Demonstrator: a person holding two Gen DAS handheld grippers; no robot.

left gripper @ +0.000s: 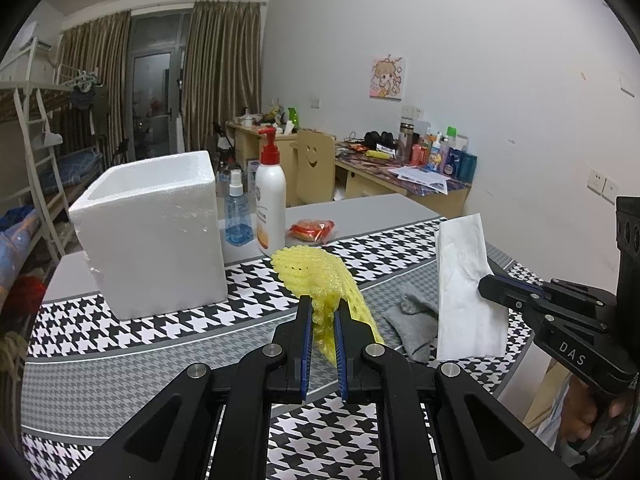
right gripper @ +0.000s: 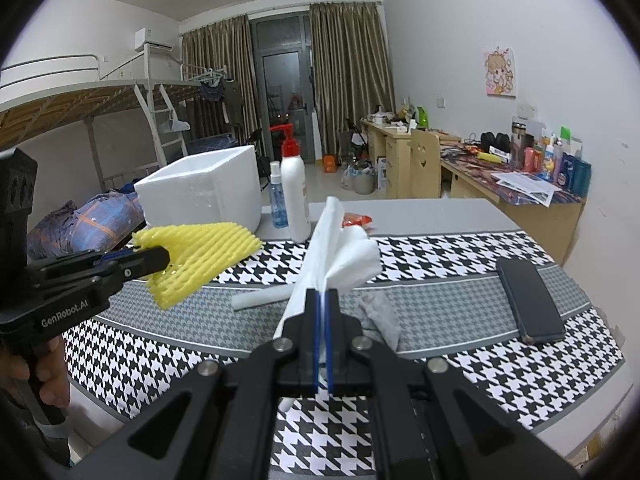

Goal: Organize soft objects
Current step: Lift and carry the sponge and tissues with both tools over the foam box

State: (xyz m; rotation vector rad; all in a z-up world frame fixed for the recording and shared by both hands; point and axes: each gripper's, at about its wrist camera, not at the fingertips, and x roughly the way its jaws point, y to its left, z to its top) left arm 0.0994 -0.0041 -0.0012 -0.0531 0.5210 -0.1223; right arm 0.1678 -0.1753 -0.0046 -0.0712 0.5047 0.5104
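Between the left gripper's (left gripper: 323, 307) fingers, a yellow foam net (left gripper: 316, 272) is pinched and held above the houndstooth cloth (left gripper: 160, 320) on the table (left gripper: 360, 206), right of the white foam box (left gripper: 154, 232). To its right, the right gripper (right gripper: 322, 295) is closed on a white tissue (right gripper: 340, 248) that stands upright. A grey sock (left gripper: 416, 320) lies between them; a black phone (right gripper: 528, 300) lies farther right.

Two bottles (left gripper: 271, 196), one foam box (left gripper: 152, 236).
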